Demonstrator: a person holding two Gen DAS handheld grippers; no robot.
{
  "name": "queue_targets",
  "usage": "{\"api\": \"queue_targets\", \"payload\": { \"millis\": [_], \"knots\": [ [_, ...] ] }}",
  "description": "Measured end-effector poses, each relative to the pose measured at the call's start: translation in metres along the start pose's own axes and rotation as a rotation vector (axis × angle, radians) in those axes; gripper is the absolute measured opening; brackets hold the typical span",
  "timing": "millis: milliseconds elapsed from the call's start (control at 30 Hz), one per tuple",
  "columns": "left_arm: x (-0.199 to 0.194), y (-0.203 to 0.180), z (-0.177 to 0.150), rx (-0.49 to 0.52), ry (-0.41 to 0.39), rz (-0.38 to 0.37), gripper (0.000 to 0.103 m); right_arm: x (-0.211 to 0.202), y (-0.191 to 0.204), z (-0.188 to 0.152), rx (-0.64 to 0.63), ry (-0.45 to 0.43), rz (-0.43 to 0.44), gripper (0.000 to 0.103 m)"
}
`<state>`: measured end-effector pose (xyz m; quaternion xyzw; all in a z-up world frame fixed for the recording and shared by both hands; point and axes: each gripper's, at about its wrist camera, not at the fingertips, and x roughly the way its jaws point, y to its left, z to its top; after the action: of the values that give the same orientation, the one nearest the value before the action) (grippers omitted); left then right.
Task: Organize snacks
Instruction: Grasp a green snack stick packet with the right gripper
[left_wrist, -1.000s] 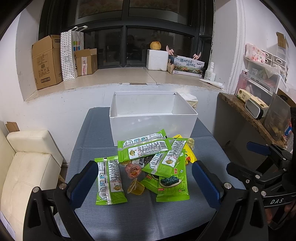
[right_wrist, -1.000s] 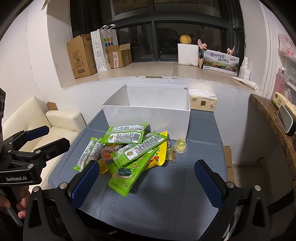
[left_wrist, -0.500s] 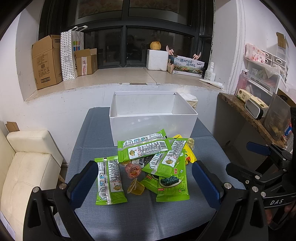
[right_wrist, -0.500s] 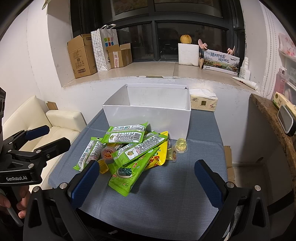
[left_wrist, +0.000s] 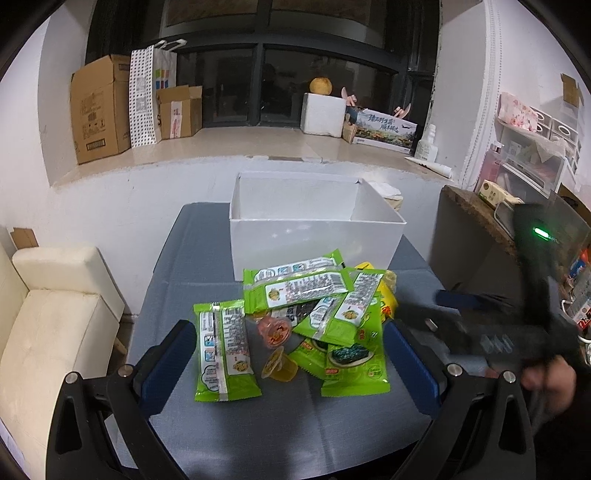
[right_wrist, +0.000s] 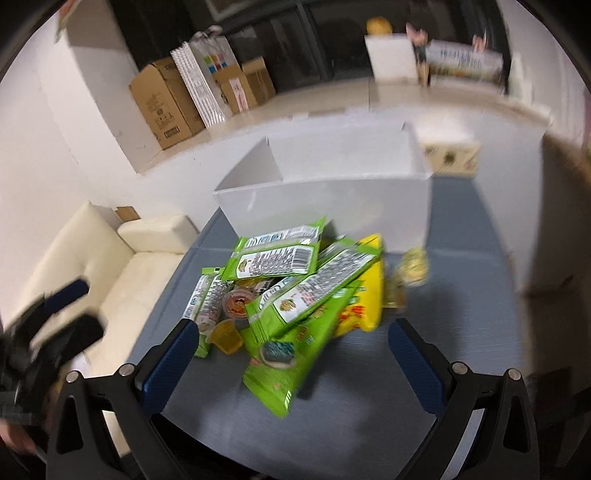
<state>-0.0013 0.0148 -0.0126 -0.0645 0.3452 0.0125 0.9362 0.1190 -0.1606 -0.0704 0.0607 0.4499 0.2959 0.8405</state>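
Observation:
A pile of green snack packets (left_wrist: 306, 288) lies on the grey-blue table (left_wrist: 258, 435), with a yellow packet (right_wrist: 364, 295), an orange jelly cup (left_wrist: 279, 367) and a pink jelly cup (left_wrist: 273, 330). An open white box (left_wrist: 314, 236) stands just behind the pile; its inside floor is hidden. My left gripper (left_wrist: 288, 365) is open, hovering over the pile's near edge. My right gripper (right_wrist: 291, 362) is open and empty, close over the pile's front; it also shows blurred in the left wrist view (left_wrist: 428, 310). A yellow jelly cup (right_wrist: 413, 266) sits right of the pile.
A cream sofa (left_wrist: 48, 332) stands left of the table. A wooden side shelf (left_wrist: 476, 221) with small items stands on the right. Cardboard boxes (left_wrist: 99, 107) and a paper bag sit on the window ledge behind. A tissue box (right_wrist: 450, 158) is behind the white box.
My right gripper has moved fast forward and left toward the pile; its view is blurred and tilted. The left gripper has edged slightly closer to the pile. The snacks have not moved.

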Motion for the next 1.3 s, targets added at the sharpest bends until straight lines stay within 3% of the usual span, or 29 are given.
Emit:
{"api": "queue_targets", "payload": {
  "millis": [300,467,500,567,767,1000,1133,1300],
  "knots": [
    [0.006,0.016,-0.006,-0.040,0.015,0.004,0.103,0.076,-0.054,0.030,0.216,0.071,0.095,0.101],
    [0.009,0.018,-0.007,-0.044,0.022,0.000,0.103,0.085,-0.068,0.028,0.296,0.087,0.182,0.062],
    [0.009,0.017,-0.007,-0.044,0.023,0.000,0.103,0.086,-0.071,0.026,0.308,0.090,0.191,0.058],
    [0.010,0.016,-0.007,-0.043,0.027,-0.002,0.103,0.088,-0.073,0.022,0.325,0.099,0.212,0.031],
    [0.014,0.017,-0.009,-0.047,0.033,-0.004,0.103,0.057,-0.073,0.017,0.299,0.009,0.264,0.019],
    [0.034,0.016,-0.010,-0.021,0.041,-0.043,0.103,0.017,-0.068,0.026,0.234,-0.075,0.242,0.016],
    [0.064,0.008,-0.007,0.114,0.033,-0.107,0.103,-0.004,-0.065,0.028,0.224,-0.126,0.232,0.015],
    [0.117,-0.006,-0.001,0.269,0.114,-0.033,0.103,-0.039,-0.065,0.021,0.193,-0.198,0.206,0.014]
  ]
}}
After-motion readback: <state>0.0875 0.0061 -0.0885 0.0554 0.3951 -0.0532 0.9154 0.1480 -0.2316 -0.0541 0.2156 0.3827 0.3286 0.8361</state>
